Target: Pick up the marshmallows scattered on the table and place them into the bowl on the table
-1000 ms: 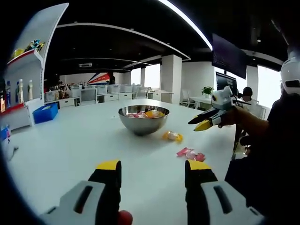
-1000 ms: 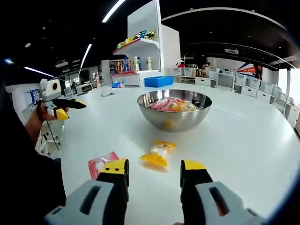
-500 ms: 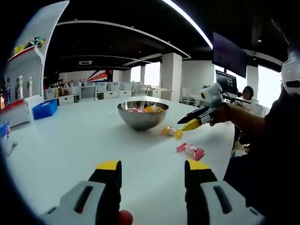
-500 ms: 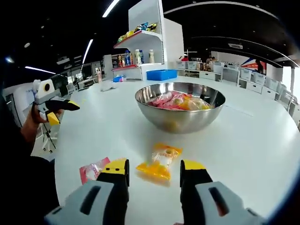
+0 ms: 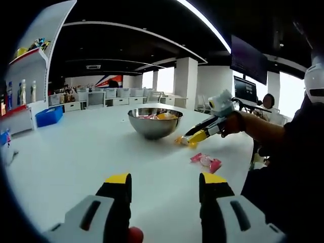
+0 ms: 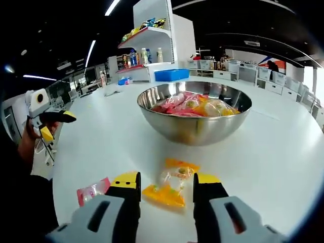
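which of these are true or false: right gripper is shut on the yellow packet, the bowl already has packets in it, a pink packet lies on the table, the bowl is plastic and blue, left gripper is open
1. The right gripper is shut on the yellow packet. False: its jaws stand open on either side of the packet, which lies on the table.
2. The bowl already holds packets. True: pink and yellow wrappers show inside it.
3. A pink packet lies on the table. True: it sits apart from the bowl, nearer the person.
4. The bowl is blue plastic. False: it is shiny metal.
5. The left gripper is open. True: its jaws are apart with nothing between them.
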{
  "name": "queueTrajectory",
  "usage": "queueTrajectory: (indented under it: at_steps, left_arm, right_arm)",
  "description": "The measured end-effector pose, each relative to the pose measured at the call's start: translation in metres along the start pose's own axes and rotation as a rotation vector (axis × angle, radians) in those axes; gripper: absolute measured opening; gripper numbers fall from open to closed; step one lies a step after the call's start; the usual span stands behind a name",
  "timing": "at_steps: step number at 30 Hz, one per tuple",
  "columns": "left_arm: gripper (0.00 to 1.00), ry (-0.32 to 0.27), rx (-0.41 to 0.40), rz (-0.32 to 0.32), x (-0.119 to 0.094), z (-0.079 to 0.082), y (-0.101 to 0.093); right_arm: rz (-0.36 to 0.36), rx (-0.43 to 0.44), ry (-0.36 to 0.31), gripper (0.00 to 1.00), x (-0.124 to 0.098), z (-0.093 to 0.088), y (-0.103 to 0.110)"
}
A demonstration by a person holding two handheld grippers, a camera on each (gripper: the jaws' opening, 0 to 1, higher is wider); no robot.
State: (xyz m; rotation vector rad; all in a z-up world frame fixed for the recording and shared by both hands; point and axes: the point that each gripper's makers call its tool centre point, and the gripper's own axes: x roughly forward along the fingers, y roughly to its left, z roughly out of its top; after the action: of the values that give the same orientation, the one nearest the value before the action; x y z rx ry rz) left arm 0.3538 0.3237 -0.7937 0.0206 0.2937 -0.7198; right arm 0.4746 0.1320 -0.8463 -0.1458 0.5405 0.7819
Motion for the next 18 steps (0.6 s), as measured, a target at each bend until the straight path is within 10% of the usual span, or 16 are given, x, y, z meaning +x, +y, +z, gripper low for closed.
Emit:
queueTrajectory:
  at_steps: [18]
  left_arm:
    - [0.54,0.008,-0.019,0.007,-0.001,-0.009,0.003]
  right_arm:
    - [-0.057,-0.059,0.027,0.30,0.021,-0.004,0.000]
